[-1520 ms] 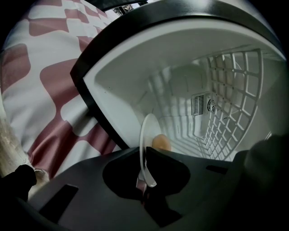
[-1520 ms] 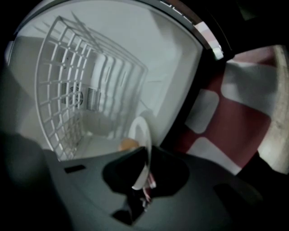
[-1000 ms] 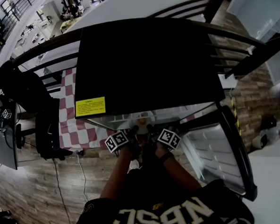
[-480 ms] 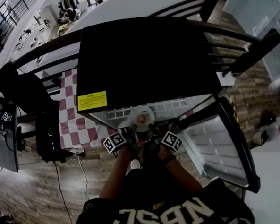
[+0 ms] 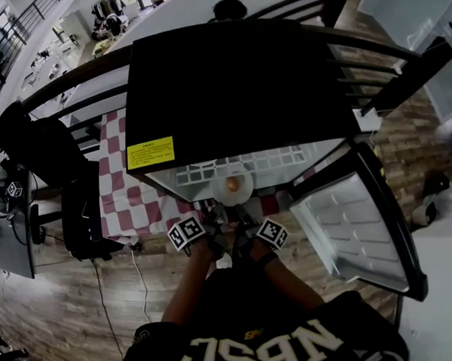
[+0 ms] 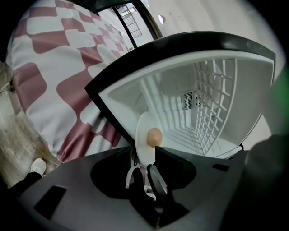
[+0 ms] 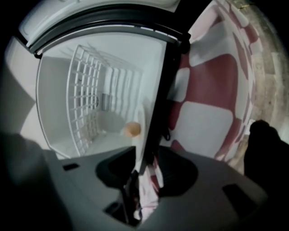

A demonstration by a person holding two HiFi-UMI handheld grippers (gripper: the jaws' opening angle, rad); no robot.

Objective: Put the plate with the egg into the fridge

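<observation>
Above a plank floor (image 5: 65, 300), the black fridge (image 5: 228, 92) is seen with its door (image 5: 351, 229) open. The plate (image 5: 220, 191) with the egg (image 5: 232, 184) is set just inside its mouth. The left gripper (image 6: 143, 165) is held with jaws apart round the rim. The right gripper (image 7: 140, 171) has its jaws closing, the rim between them unclamped. Withdrawal and door-shutting are judged left.

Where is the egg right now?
In the head view the egg sits mid-frame on the white plate, at the front of the open fridge, left of its swung-open door.
</observation>
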